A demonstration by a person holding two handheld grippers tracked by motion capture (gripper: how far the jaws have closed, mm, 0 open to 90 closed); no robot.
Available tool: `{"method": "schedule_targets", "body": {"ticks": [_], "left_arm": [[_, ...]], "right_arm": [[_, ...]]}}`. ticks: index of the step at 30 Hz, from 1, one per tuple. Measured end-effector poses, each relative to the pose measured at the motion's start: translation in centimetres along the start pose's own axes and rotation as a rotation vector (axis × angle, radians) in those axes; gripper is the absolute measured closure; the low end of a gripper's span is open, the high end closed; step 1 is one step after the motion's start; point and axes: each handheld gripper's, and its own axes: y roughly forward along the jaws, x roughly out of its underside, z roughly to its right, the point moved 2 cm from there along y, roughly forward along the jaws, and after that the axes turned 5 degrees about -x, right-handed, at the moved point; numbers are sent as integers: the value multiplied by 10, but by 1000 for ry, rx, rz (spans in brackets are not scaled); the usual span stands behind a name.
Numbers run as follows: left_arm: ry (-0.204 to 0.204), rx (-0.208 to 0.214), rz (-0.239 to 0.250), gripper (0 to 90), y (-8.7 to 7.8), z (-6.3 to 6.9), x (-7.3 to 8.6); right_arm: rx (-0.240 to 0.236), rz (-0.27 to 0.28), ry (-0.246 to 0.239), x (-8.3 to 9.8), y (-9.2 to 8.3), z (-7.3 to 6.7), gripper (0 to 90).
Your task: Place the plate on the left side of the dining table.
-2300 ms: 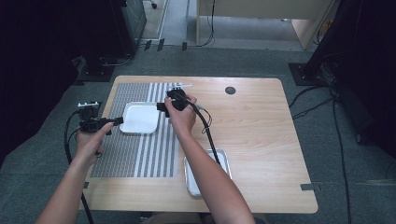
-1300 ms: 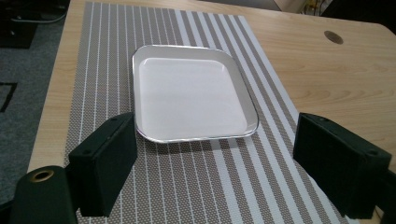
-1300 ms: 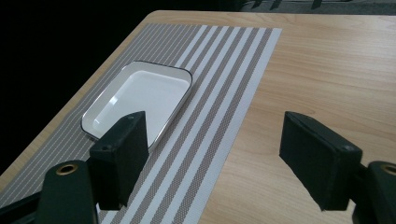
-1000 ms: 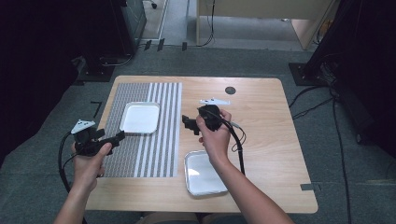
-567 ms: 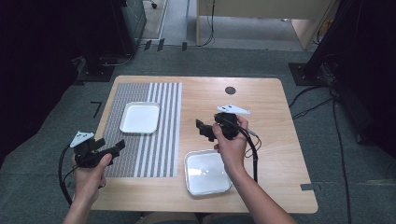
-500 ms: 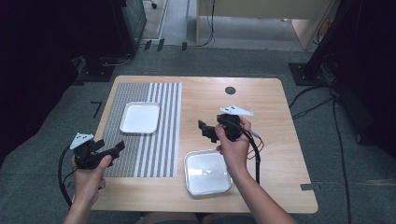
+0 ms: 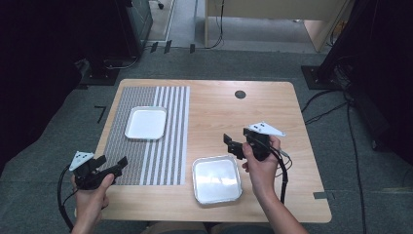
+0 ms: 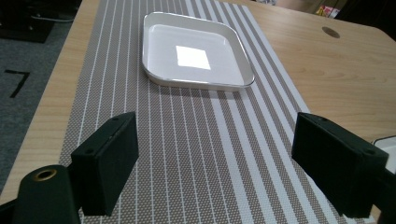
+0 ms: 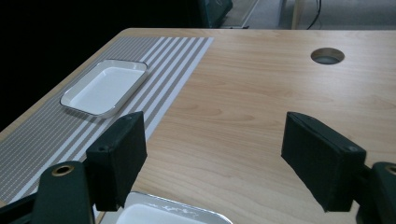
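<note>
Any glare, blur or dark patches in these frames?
Left gripper view: a bright square glare sits in the white rectangular tray, all sharp. Right gripper view: far left background is black. High view: evenly lit wooden table, dark surroundings, the silver square tray shines softly.

Two black jaws stand wide apart with nothing between them above the wooden table (image 9: 261, 107). A white tray (image 9: 105, 87) lies on the striped mat (image 9: 42, 140) at upper left; a second tray's rim (image 9: 173, 210) shows at bottom.

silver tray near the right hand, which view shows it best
The high view: the whole silver tray lies square on the bare table beside the right gripper. The right gripper view catches its far rim at the bottom; the left gripper view shows one corner.
</note>
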Motion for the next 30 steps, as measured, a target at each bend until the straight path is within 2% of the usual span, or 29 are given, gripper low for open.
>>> {"method": "schedule_targets", "body": {"ticks": [10,15,17,23,27,30], "left_arm": [[-9,-12,17,152,-6,-8,15],[6,-29,17,153,-6,-10,25],[11,-21,23,152,-7,-10,29],[35,-30,45,152,-7,-10,37],[40,-42,40,153,-5,-13,41],[41,-60,30,153,-4,-15,44]], "right_arm": [[28,27,41,20,-24,24,225],[60,37,37,30,-39,39,226],[70,42,42,35,-44,44,225],[76,61,64,50,-59,65,225],[102,68,82,61,-70,79,225],[142,71,76,70,-79,92,225]]}}
